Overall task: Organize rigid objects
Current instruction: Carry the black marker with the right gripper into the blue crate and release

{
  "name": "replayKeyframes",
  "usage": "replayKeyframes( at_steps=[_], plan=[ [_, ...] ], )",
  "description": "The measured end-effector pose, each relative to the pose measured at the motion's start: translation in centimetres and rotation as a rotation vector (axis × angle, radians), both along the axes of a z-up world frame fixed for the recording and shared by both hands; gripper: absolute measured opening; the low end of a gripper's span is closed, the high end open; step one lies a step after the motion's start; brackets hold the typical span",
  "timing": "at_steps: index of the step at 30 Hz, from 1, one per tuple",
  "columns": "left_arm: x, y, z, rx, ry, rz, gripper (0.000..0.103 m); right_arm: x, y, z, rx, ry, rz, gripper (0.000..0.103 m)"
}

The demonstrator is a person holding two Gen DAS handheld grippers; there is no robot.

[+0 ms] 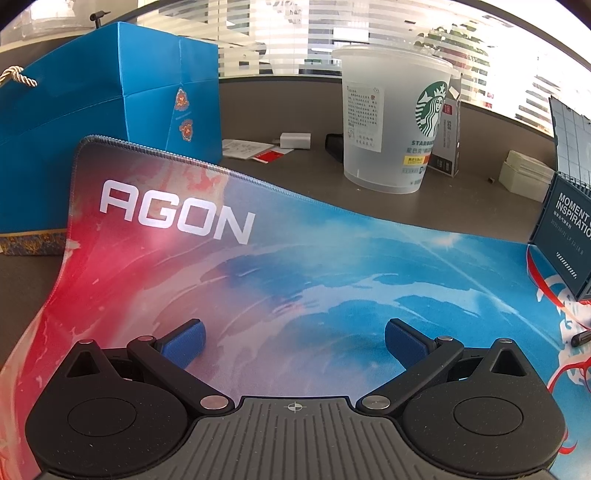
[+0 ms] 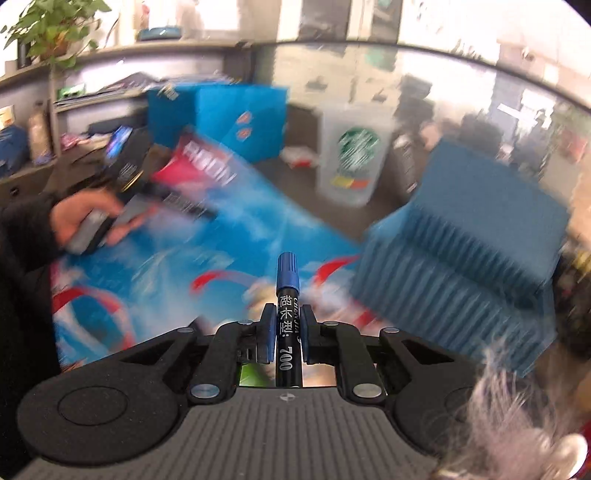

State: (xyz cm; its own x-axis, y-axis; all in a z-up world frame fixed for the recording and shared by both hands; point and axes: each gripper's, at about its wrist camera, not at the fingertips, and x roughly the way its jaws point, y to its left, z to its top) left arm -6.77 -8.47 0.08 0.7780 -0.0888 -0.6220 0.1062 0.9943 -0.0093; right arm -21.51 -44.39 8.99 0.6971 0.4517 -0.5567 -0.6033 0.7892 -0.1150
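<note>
A grey desk carries the scene. Behind the desk runs a glass wall with striped window blinds, bright daylight coming through. Left of the desk stand open shelves, cluttered, with a leafy potted plant on top.

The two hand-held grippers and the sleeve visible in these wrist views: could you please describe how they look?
Both look alike. The left hand-held gripper has black linkage arms with silver pivot pins, round black side housings, a ribbed grey base bearing a small crosshair mark, and blue finger pads. The right hand-held gripper shares that build. The person's sleeve is black.
</note>
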Motion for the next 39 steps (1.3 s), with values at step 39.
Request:
replayKeyframes(
  at_steps=[39],
  plan=[
    [0.0, -0.2, -0.1, 0.017, 0.002, 0.001, 0.103, 25.2, -2.0, -1.0, -0.331, 0.483, 0.265, 0.012]
  ],
)
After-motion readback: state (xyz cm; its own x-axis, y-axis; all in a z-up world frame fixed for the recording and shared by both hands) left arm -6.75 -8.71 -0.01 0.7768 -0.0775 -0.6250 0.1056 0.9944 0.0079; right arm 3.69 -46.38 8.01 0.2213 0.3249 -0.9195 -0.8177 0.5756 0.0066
